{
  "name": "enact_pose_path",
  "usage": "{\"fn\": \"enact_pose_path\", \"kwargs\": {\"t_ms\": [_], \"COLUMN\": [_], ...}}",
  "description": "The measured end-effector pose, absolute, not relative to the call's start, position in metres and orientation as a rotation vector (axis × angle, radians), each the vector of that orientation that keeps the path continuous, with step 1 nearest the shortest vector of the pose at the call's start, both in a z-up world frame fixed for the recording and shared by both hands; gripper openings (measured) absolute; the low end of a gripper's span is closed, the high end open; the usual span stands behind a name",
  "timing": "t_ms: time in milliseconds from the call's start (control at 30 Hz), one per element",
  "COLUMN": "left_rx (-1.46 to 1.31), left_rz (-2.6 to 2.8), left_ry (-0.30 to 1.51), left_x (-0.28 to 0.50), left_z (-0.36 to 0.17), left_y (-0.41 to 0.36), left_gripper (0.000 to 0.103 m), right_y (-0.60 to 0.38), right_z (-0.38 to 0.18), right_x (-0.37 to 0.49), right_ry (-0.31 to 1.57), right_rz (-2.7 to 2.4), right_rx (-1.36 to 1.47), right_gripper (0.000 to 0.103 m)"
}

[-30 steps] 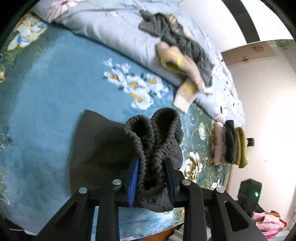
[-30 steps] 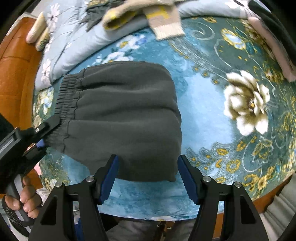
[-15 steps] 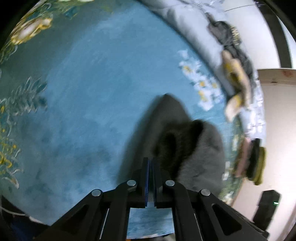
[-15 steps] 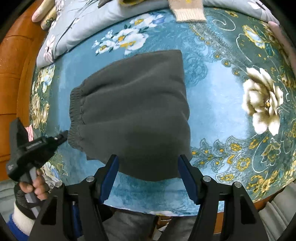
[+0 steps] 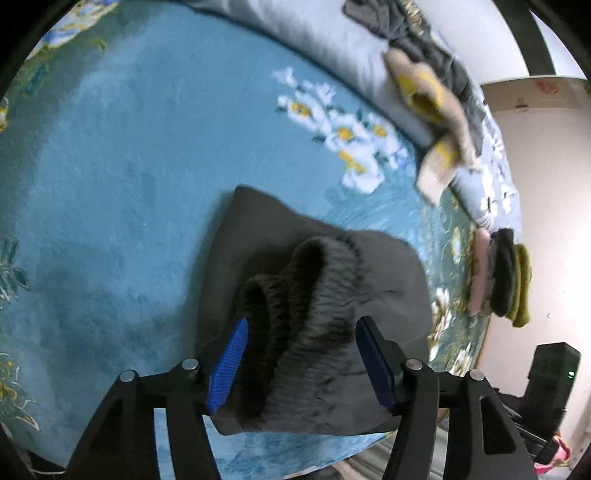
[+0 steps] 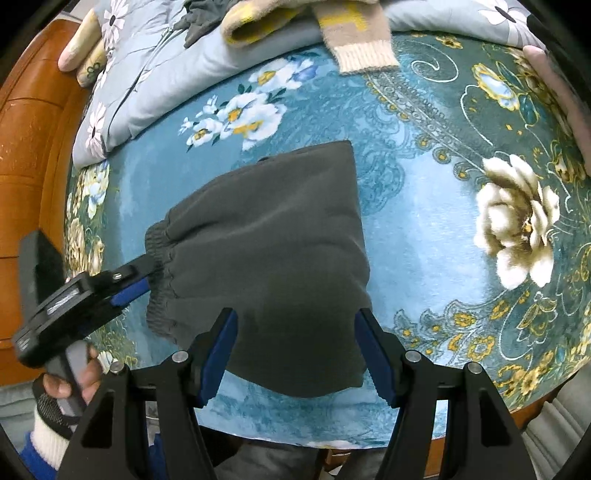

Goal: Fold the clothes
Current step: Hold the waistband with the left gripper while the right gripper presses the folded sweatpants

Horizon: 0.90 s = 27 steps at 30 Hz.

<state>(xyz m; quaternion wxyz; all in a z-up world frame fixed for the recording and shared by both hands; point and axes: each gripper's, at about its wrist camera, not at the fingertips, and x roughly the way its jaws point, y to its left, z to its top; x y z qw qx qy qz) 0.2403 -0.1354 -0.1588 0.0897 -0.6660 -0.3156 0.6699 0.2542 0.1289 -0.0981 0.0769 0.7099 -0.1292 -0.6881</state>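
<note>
Jaws on my left gripper (image 5: 299, 363) are opening, with the bunched elastic waistband (image 5: 306, 295) of the folded dark grey trousers (image 6: 273, 251) between the blue pads; the left pad seems to brush the cloth, the right pad stands clear of it. My right gripper (image 6: 295, 354) stands wide, pointing steeply down over the near edge of the same trousers, its pads apart from the fabric and nothing gripped.

Only the left wrist view shows the waistband's ruffled loops up close, and, beyond the trousers to the right, a stack of folded clothes (image 5: 498, 277) in pink, dark and olive at the bed's edge, plus a black device with a green light (image 5: 554, 369) by the wall. Only the right wrist view shows the left gripper from outside: it comes in from the left of the trousers, tips at the waistband, held by a hand (image 6: 74, 380) in a white cuff and blue sleeve. That view also shows the wooden headboard (image 6: 29, 147) further left of the trousers.

The trousers lie flat on the teal floral bedspread (image 6: 424, 229). Beyond them, a grey-blue quilt (image 5: 332, 48) carries a beige and yellow knitted garment (image 5: 432, 110) and a dark grey garment (image 5: 413, 29). Nothing lies between the trousers and either claw.
</note>
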Motion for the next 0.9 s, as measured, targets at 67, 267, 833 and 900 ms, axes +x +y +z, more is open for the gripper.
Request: {"fn": "enact_pose_path", "kwargs": {"t_ms": [67,267,833,900], "left_rx": [-1.944,-1.903,-1.809,-1.743], "left_rz": [1.981,1.974,1.884,1.881], "left_ry": [-0.930,-0.885,-1.080,-1.093], "left_x": [0.239,0.238,0.264,0.264], "left_z": [-0.157,-0.152,-0.151,-0.137], "left_y": [-0.131,-0.124,-0.135,-0.132], "left_gripper": [0.065,0.063,0.031,0.026], "right_y": [0.129,0.133,0.126,0.122], "right_z": [-0.102,-0.110,-0.111,-0.111], "right_x": [0.257,0.263,0.247,0.245], "right_ry": [-0.384,-0.376,-0.381,-0.388], "right_rz": [-2.053,-2.033,-2.048,-2.040], "right_rx": [2.141,2.177,2.127,2.107], "right_gripper": [0.067,0.067,0.067,0.067]}}
